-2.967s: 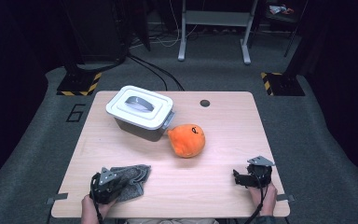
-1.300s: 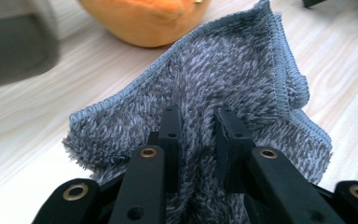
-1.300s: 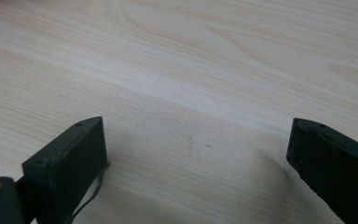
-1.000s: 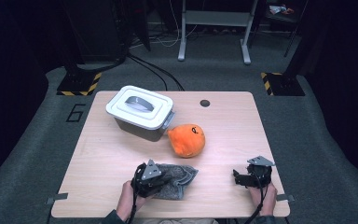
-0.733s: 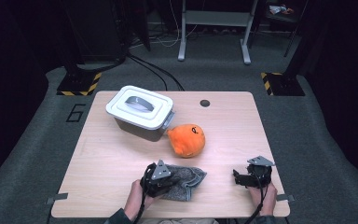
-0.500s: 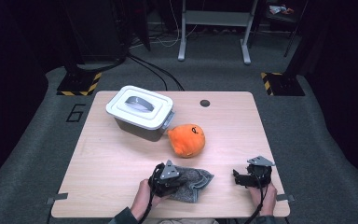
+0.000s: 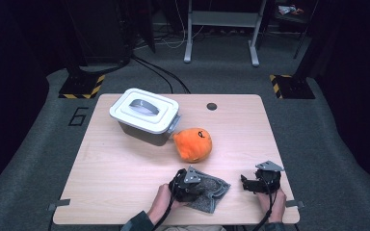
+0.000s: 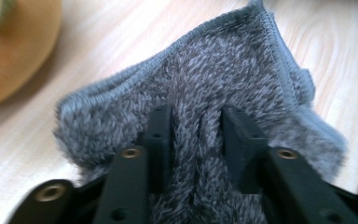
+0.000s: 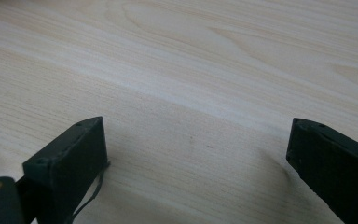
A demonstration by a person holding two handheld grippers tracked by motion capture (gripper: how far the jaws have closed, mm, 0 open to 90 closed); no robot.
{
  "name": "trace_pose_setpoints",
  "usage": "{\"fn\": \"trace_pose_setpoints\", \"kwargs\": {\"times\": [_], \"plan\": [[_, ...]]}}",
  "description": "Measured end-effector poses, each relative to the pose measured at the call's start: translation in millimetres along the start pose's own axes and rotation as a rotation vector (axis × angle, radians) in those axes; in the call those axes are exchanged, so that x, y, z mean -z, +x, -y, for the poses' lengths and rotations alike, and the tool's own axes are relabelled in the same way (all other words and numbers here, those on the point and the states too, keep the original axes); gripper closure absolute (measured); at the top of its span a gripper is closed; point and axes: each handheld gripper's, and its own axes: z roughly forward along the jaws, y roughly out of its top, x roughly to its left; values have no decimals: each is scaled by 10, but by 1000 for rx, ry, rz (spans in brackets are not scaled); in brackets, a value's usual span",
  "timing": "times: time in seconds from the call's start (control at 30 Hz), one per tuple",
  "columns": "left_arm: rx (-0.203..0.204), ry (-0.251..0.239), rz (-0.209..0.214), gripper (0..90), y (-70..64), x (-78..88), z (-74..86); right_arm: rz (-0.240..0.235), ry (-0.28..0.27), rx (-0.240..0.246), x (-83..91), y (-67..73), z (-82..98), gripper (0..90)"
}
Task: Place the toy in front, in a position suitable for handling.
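A grey fluffy cloth (image 7: 211, 190) lies crumpled near the table's front edge, just below an orange plush toy (image 7: 194, 144). My left gripper (image 7: 189, 185) is shut on the grey cloth; in the left gripper view the cloth (image 8: 200, 93) bunches up between the two jaws, with my left gripper (image 8: 196, 133) pinching a fold. My right gripper (image 7: 246, 183) rests on the table at the front right, a little to the right of the cloth. In the right gripper view my right gripper (image 9: 196, 154) stands open with bare wood between its jaws.
A white lidded box (image 7: 144, 114) with a grey handle stands at the back left of the wooden table (image 7: 101, 163). A small dark hole (image 7: 212, 106) is near the table's far edge. The orange plush toy (image 8: 9, 42) shows at the left gripper view's top left.
My left gripper has dragged the grey cloth along the front edge from the left side to the middle, toward my right gripper. The right gripper has stayed put.
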Motion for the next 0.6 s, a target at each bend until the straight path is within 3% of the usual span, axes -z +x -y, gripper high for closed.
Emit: {"fn": "trace_pose_setpoints", "kwargs": {"times": [0.23, 0.5, 0.6], "plan": [[10, -18, 2, 356, 22, 101, -32, -7, 3, 0, -1, -6, -1, 42], [24, -39, 2, 228, 12, 356, -10, -6, 2, -1, -4, -7, -1, 41], [21, -54, -23, 177, 13, 480, 20, -6, 3, -1, -4, -7, -1, 41]]}}
